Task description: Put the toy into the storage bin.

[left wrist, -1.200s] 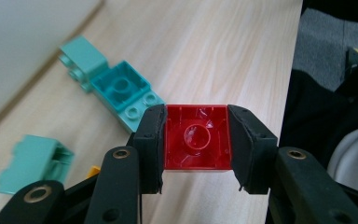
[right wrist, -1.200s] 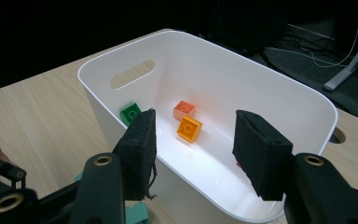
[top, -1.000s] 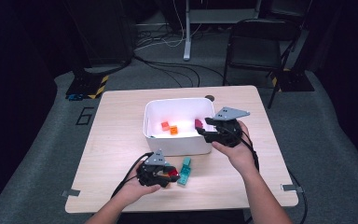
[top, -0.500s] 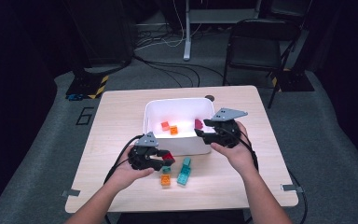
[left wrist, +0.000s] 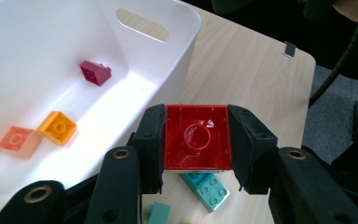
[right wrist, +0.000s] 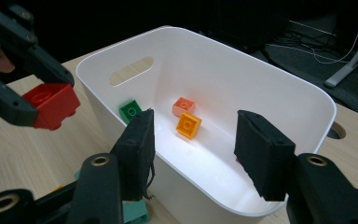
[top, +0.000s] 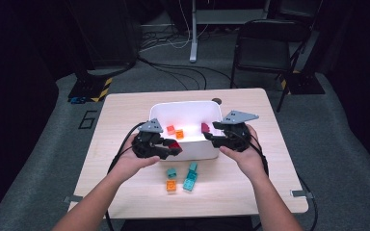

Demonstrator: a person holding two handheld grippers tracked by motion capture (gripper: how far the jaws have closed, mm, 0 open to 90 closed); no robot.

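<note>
Clamping a red brick (left wrist: 196,137) between its pads, the left gripper (top: 166,148) is hanging at the bin (top: 185,109) rim. The right gripper (right wrist: 193,149) is hovering over the bin's other end, jaws apart and empty.

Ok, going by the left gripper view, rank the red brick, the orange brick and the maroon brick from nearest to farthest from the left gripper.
1. red brick, clamped between the left gripper fingers.
2. orange brick, on the white bin floor, left of the fingers.
3. maroon brick, deeper in the bin, toward its far wall.
</note>
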